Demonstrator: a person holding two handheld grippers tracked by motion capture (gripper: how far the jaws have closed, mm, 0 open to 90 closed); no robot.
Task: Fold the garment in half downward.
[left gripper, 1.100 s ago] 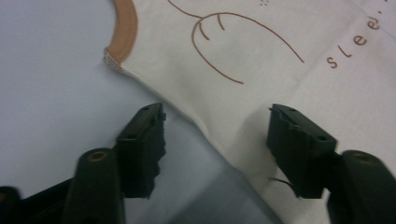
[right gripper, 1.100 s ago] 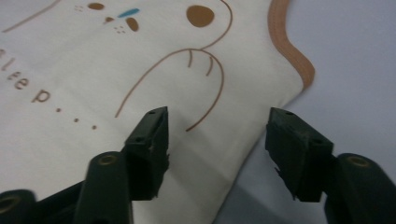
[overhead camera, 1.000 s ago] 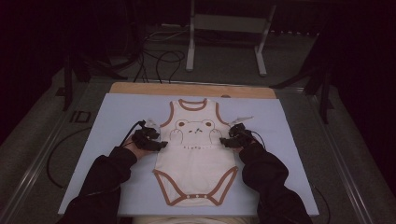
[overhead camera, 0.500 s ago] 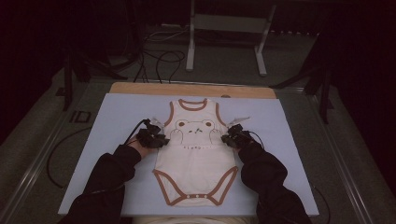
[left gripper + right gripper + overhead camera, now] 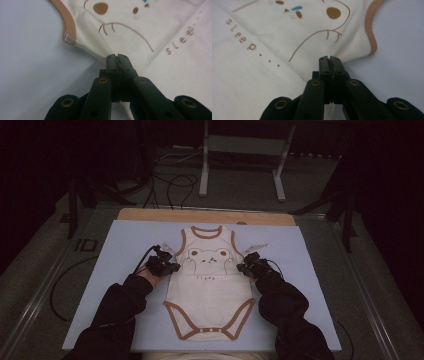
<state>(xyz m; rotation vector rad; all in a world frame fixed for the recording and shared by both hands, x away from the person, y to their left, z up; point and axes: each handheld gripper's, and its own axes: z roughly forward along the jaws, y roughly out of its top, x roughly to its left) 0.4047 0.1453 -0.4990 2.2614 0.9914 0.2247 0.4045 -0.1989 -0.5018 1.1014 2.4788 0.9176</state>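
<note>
A cream baby bodysuit (image 5: 209,292) with brown trim and a bear print lies flat on a light blue mat (image 5: 120,250). My left gripper (image 5: 171,267) is at its left side, just below the armhole. Its jaws have just been closing and now pinch the side seam (image 5: 105,58) between them. My right gripper (image 5: 242,267) mirrors it at the other side. In the right gripper view the jaws are shut (image 5: 329,58) on a raised fold of the bodysuit (image 5: 262,62) below the brown armhole trim (image 5: 372,37). The printed word "sleep" (image 5: 180,40) runs between the two grippers.
The mat covers a wooden tabletop (image 5: 150,214) whose bare edge shows at the back. A small white scrap (image 5: 255,247) lies on the mat beside the right gripper. Behind the table, metal stand legs (image 5: 204,165) and loose cables (image 5: 170,182) are on the dark floor.
Both grippers have edged slightly inward to the bodysuit's side edges and their jaws have come together on the fabric. The bodysuit itself lies as before.
</note>
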